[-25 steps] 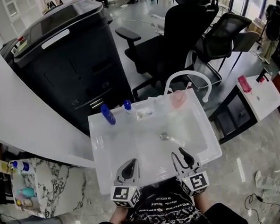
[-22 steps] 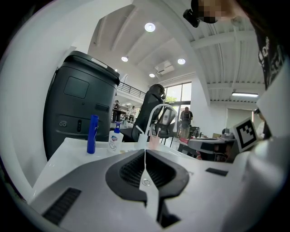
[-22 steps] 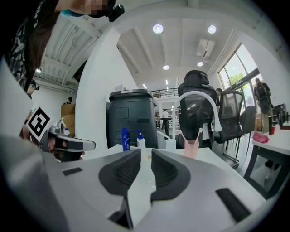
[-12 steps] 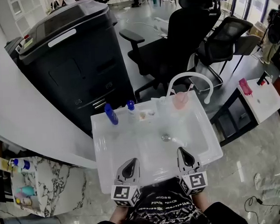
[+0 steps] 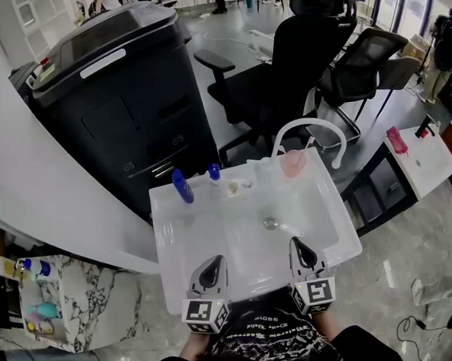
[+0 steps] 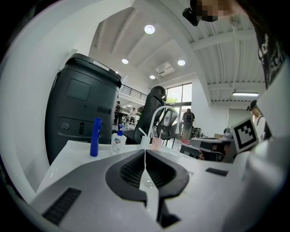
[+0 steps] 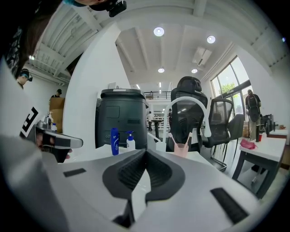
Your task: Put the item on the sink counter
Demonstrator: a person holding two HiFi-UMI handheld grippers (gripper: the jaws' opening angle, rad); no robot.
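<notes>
The white sink counter (image 5: 176, 240) has a basin with a drain (image 5: 270, 223). Along its back edge stand a blue bottle (image 5: 182, 186), a small pump bottle (image 5: 213, 173), a soap dish (image 5: 233, 188) and a pink cup (image 5: 293, 162) with toothbrushes under the arched white faucet (image 5: 307, 127). My left gripper (image 5: 214, 262) and right gripper (image 5: 298, 245) hover at the near rim. Both are shut with nothing between their jaws. The left gripper view shows the blue bottle (image 6: 95, 137) and cup (image 6: 156, 142) beyond shut jaws. The right gripper view shows the same bottle (image 7: 114, 141) and cup (image 7: 181, 148).
A large black machine (image 5: 122, 98) stands behind the counter on the left. Black office chairs (image 5: 302, 57) are behind the faucet. A marble shelf (image 5: 89, 306) with bottles sits low at the left, and a white table (image 5: 419, 156) at the right.
The right gripper's jaws, open a second ago, have closed with nothing in them. A pale streak beside the drain no longer shows. Both grippers stay at the near rim.
</notes>
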